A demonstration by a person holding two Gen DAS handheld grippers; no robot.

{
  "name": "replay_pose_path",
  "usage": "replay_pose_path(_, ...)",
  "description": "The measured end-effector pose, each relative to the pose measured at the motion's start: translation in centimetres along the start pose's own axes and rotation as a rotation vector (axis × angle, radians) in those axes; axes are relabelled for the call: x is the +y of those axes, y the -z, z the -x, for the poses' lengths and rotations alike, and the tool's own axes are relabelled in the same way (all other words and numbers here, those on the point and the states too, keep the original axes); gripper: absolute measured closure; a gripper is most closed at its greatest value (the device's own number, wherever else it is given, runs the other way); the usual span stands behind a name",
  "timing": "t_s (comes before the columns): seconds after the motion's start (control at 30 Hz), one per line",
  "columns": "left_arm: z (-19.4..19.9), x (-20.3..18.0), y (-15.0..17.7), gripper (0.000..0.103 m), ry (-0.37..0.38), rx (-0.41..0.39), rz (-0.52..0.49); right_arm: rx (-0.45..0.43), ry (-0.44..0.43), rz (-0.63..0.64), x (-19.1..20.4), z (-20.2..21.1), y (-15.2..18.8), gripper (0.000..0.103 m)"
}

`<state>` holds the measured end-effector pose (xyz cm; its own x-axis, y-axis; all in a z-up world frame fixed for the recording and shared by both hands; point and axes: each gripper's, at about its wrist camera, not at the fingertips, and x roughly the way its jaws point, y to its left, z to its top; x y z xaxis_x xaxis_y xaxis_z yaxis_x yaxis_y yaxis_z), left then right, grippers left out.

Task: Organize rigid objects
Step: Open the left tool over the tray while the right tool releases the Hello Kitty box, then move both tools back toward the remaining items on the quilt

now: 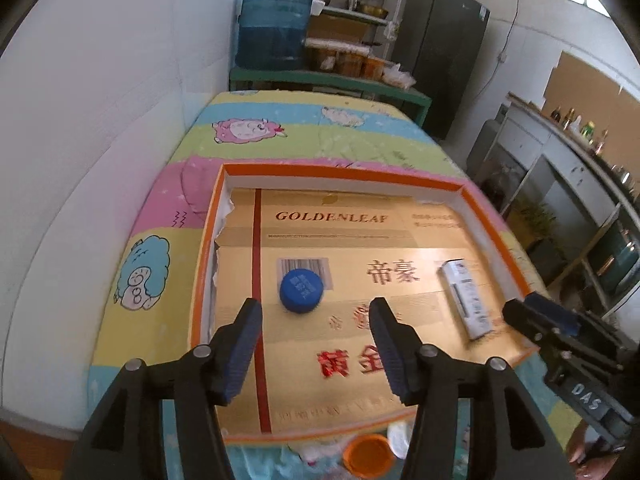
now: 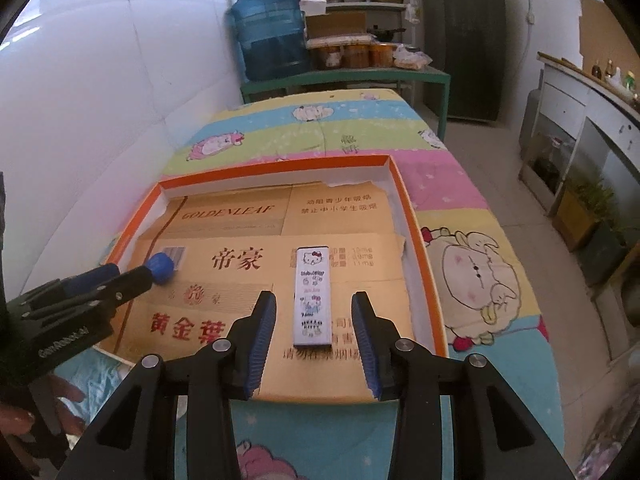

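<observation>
A shallow orange-rimmed tray (image 1: 340,170) lined with gold cardboard lies on the cartoon-print bedcover. A blue bottle cap (image 1: 301,291) rests on the liner, just past the tips of my left gripper (image 1: 316,312), which stands open without touching it. A white cartoon-printed rectangular box (image 2: 312,296) lies flat at the tray's (image 2: 276,164) right, between the fingers of my open right gripper (image 2: 314,300), with gaps on both sides. The left wrist view also shows the box (image 1: 466,300) and the right gripper (image 1: 540,316). In the right wrist view, the left gripper (image 2: 132,276) is beside the cap (image 2: 161,267).
An orange cap (image 1: 368,456) and a white scrap lie on the cover in front of the tray. A white wall runs along the left. A blue water jug (image 1: 274,26) on a green bench stands beyond the bed. A person's hand (image 2: 60,412) shows at lower left.
</observation>
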<state>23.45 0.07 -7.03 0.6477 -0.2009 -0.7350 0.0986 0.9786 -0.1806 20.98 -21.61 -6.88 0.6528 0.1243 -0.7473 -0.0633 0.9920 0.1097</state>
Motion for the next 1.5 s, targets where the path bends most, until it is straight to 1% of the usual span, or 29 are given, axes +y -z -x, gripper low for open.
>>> replay_pose_path(0.1, 1.8, 0.0, 0.5, 0.048, 0.016, -0.016, 0.015, -0.007, 0.005, 0.002, 0.2, 1.3, 0.6, 0.063)
replay_pose_path(0.2, 2.9, -0.2, 1.0, 0.048, 0.032, -0.006, 0.016, -0.011, 0.011, 0.007, 0.5, 2.6, 1.2, 0.063)
replay_pose_path(0.33, 4.7, -0.8, 1.9, 0.048, 0.013, -0.014, 0.007, -0.025, 0.011, 0.01, 0.9, 4.4, 1.8, 0.063)
replay_pose_path(0.47, 6.4, -1.0, 2.8, 0.048, 0.031, -0.021, 0.014, -0.04, 0.013, 0.02, 1.4, 6.1, 2.4, 0.063)
replay_pose_path(0.63, 8.5, -1.2, 3.9, 0.048, 0.025, -0.044, 0.003, -0.051, 0.016, 0.034, 2.1, 8.1, 3.4, 0.063)
replay_pose_path(0.93, 11.8, -1.3, 5.8, 0.048, 0.056, -0.067, 0.002, -0.072, 0.023, 0.041, 2.8, 11.5, 5.7, 0.063)
replay_pose_path(1.27, 14.6, -1.6, 8.3, 0.048, 0.054, -0.078, -0.011, -0.077, 0.011, 0.079, 3.8, 14.1, 8.4, 0.063)
replay_pose_path(1.43, 15.5, -1.6, 9.8, 0.048, 0.057, -0.081, -0.006, -0.05, -0.028, 0.096, 4.0, 14.5, 9.9, 0.063)
replay_pose_path(1.5, 15.9, -1.7, 10.5, 0.048, 0.058, -0.078, -0.009, -0.043, -0.023, 0.103, 4.1, 14.5, 10.4, 0.063)
